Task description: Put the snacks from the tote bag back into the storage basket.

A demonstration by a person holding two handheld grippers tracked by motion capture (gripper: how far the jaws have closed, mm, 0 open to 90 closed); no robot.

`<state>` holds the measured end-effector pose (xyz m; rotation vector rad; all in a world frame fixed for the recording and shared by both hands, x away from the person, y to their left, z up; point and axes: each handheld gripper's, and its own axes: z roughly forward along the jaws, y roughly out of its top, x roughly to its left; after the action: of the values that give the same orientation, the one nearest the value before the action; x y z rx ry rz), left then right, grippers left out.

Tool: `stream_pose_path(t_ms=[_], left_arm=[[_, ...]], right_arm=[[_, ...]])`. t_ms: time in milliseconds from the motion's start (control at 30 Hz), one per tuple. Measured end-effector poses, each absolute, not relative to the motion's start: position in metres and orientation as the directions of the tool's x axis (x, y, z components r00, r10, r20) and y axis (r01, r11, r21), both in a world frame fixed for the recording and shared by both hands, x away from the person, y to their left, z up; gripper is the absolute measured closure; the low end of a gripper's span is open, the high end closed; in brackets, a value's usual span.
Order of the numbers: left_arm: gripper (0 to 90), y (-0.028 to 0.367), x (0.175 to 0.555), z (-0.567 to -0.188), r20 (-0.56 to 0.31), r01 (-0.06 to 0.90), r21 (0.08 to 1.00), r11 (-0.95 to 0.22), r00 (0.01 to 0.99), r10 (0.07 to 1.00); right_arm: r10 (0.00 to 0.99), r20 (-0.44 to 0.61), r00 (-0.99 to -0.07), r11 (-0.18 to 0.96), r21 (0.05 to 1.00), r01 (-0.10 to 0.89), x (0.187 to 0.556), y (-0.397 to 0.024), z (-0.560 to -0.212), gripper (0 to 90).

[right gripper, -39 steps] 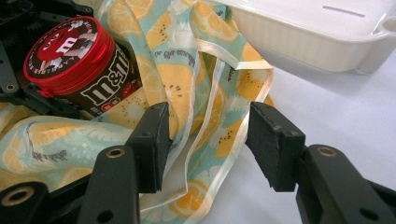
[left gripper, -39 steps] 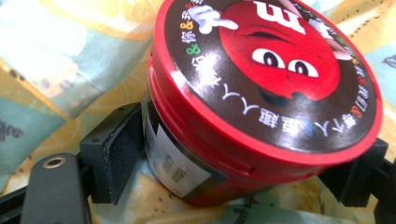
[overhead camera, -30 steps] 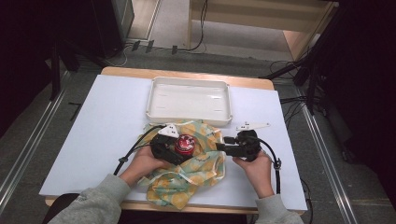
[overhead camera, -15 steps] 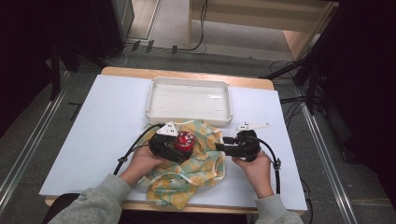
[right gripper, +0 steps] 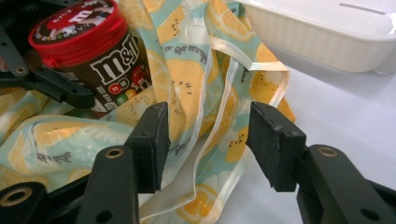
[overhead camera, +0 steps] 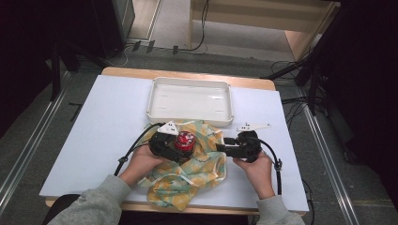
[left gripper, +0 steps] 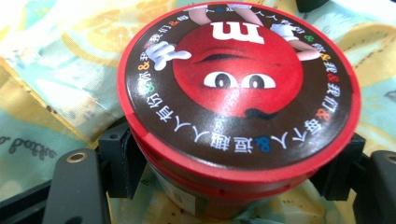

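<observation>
A brown M&M's can with a red lid [overhead camera: 184, 139] [left gripper: 238, 84] stands upright on a yellow and teal fruit-print cloth [overhead camera: 187, 173]. My left gripper [overhead camera: 185, 146] [left gripper: 229, 161] has just been closing. It is now shut on the can, its black pads [left gripper: 119, 161] pressing on both sides below the lid. My right gripper [overhead camera: 220, 149] [right gripper: 205, 140] stands open at the cloth's [right gripper: 187, 79] right edge, with a cloth fold and its cream hem lying between the jaws, untouched. The can [right gripper: 93, 51] shows at the upper left in the right gripper view.
An empty white tray [overhead camera: 152, 101] [right gripper: 327, 37] sits just behind the cloth. The white table top [overhead camera: 94, 131] spreads bare to the left and right. Cables trail from both grippers toward the front edge.
</observation>
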<state>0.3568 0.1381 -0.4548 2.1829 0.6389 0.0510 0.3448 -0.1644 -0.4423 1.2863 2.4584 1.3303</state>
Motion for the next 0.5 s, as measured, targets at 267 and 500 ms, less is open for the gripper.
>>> stream_pose_path(t_ms=[267,500], left_arm=[[26.0,0.142,0.354,-0.441,-0.197,0.447,0.745,-0.495,0.857,0.476],[26.0,0.146,0.351,-0.430,-0.202,0.452,0.743,-0.493,0.854,0.479]], right_arm=[[0.695,0.313,-0.647,0.273,0.717,0.641,0.345,-0.164,-0.443,49.4],[0.694,0.314,-0.648,0.274,0.717,0.641,0.344,-0.164,-0.442,49.4]])
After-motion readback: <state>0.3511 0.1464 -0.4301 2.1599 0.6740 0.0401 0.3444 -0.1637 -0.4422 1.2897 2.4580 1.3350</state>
